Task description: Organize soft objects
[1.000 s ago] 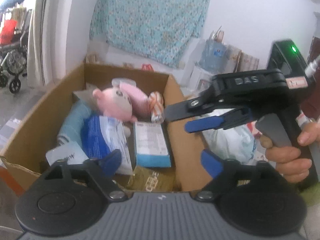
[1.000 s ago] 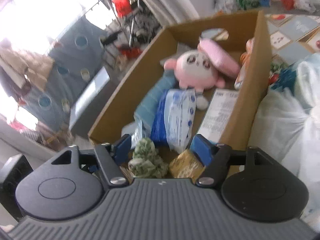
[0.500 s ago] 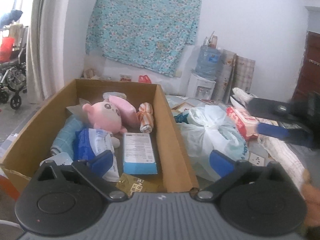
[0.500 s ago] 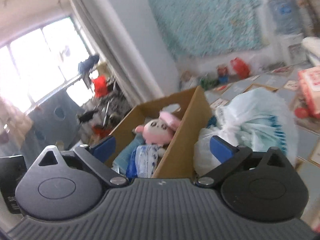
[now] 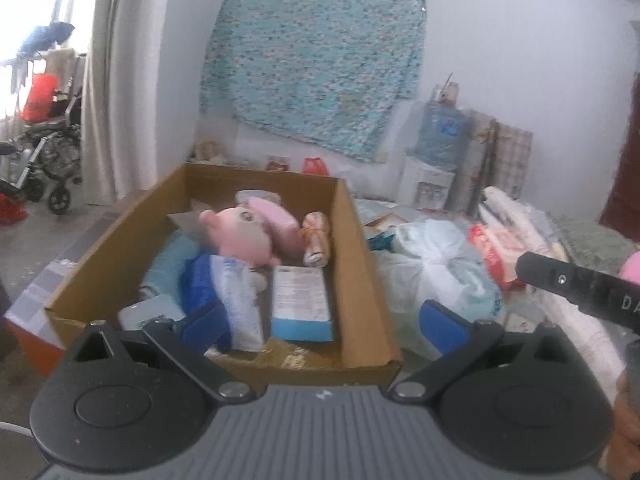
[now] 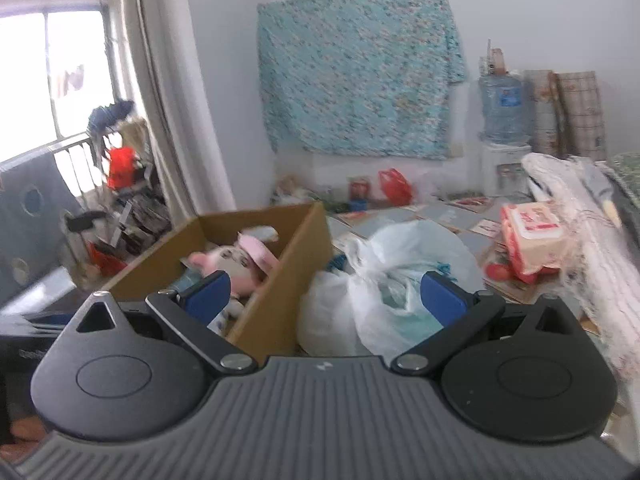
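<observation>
A cardboard box [image 5: 362, 280] holds a pink plush toy [image 5: 244, 232], a blue and white soft pack [image 5: 224, 292], a light blue box [image 5: 300, 300] and a rolled cloth [image 5: 316, 236]. The box [image 6: 280, 264] and the plush [image 6: 240, 260] also show in the right wrist view. My left gripper [image 5: 324, 326] is open and empty at the box's near edge. My right gripper [image 6: 324, 294] is open and empty, over the box's right wall and a white plastic bag [image 6: 380, 280]. The right tool's body [image 5: 580, 292] shows at the right of the left wrist view.
The white plastic bag [image 5: 436, 268] lies right of the box. A red and white pack [image 6: 532, 236] and a white knitted cloth [image 6: 580, 232] lie further right. A water dispenser [image 6: 502, 136] stands at the back wall. A wheelchair [image 5: 40, 152] stands at left.
My right gripper has dropped the green soft bundle, opened and swung up and right, out of the box. My left gripper has drawn back a little from the box.
</observation>
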Demonstrator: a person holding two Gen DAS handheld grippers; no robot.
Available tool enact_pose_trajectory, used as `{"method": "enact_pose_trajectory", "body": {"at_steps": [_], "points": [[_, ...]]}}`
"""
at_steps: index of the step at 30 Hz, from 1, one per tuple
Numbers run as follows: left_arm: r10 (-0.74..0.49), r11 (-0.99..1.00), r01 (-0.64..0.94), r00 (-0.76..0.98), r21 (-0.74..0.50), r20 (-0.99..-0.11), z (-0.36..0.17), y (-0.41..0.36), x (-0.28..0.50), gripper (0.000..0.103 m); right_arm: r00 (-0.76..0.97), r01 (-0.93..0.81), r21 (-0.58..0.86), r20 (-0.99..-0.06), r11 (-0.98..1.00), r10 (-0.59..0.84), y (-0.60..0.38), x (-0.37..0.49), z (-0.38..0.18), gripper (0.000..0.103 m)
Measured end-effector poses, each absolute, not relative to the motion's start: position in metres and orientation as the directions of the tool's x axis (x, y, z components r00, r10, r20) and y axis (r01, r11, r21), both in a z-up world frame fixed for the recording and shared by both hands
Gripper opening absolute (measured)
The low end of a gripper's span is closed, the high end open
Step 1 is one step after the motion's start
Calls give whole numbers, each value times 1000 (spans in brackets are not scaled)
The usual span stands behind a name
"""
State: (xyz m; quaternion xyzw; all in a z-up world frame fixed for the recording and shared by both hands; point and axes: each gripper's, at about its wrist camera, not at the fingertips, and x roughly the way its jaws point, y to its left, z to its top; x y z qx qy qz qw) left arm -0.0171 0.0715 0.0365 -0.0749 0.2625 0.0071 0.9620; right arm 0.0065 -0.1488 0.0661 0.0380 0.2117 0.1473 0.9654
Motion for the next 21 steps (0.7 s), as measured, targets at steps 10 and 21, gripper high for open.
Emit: {"method": "enact_pose_trajectory", "body": {"at_steps": [10,21], "points": [[81,993,-113,852,-31,-517,37,67,-26,103,905,-143,-48,-410,989,112,-122,-8,58,102],[48,997,-70,854,-22,-518,42,73,-31,103,911,-128,-18,-397,992,111,-124,-24,63,102]]}}
